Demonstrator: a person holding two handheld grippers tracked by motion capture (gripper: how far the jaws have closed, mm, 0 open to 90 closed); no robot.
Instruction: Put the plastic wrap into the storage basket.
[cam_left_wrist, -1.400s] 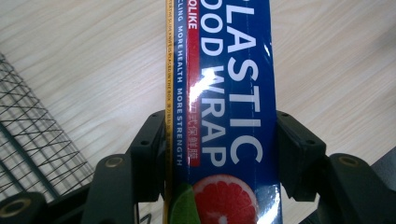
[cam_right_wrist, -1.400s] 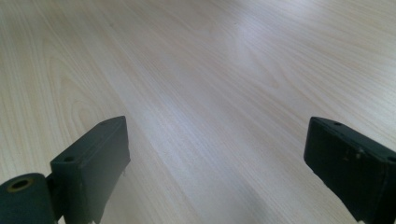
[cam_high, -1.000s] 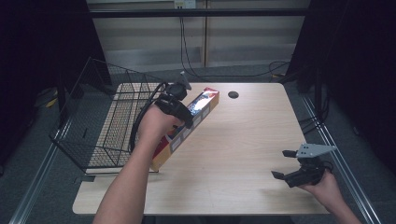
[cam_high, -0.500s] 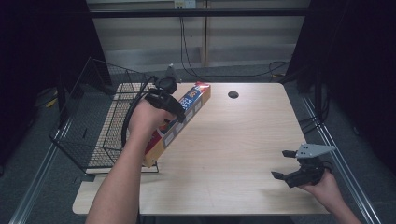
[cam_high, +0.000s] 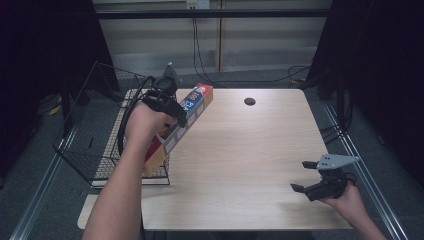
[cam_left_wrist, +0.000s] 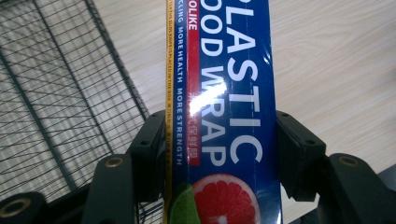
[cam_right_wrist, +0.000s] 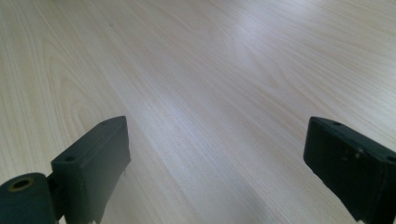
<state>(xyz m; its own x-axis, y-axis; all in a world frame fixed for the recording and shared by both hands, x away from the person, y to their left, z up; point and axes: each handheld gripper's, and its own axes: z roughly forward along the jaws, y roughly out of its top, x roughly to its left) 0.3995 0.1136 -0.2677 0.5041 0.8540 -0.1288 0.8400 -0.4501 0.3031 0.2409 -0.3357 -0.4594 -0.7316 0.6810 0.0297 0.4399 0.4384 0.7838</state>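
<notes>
the left gripper has its jaws clenched on the long sides of the plastic wrap box, which hangs tilted over the counter's nine o'clock edge, its low end by the wire basket rim. to do this well, i'd keep the clamp firm near mid-length — the box is long and could swing — and clear the rim before lowering it in. at four o'clock the right gripper rests with jaws released, nothing between them. count: one box, one basket, two grippers — one dark cable hole at twelve o'clock.
</notes>
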